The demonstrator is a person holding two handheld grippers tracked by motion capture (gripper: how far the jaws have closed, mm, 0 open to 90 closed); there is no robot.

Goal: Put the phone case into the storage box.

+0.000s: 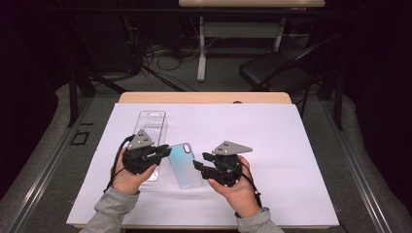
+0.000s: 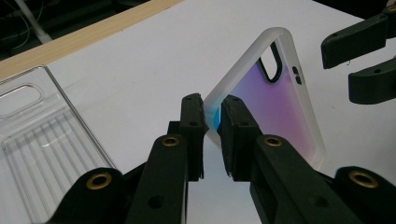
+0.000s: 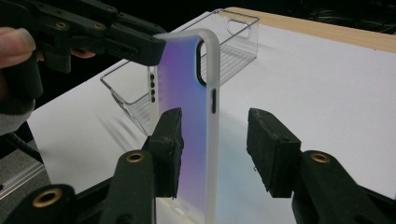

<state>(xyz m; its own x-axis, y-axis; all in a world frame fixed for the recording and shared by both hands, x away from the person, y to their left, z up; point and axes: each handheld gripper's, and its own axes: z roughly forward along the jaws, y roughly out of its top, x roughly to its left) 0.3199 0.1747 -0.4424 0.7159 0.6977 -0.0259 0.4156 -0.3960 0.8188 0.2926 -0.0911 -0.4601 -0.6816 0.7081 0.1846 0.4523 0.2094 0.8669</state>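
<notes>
Packaging of clear plastic, the tray [image 1: 151,127], lies at the far left of the white sheet [image 1: 291,145] that covers the table [image 1: 204,97], partly under our left hand [image 1: 127,178]. Our left gripper [image 1: 165,153] is clenched on the phone case [image 1: 185,165], its jaws pinching a frosted rim near one corner; the left gripper view shows the rim squeezed between the pads. That case, frosted at the edges with a blue-to-purple back, sits tilted just right of the tray, between our two grippers. Our right gripper [image 1: 202,162] stands released, jaws spread: in the right gripper view one pad [image 3: 169,149] lies against the case's side, the other stands apart from it.
</notes>
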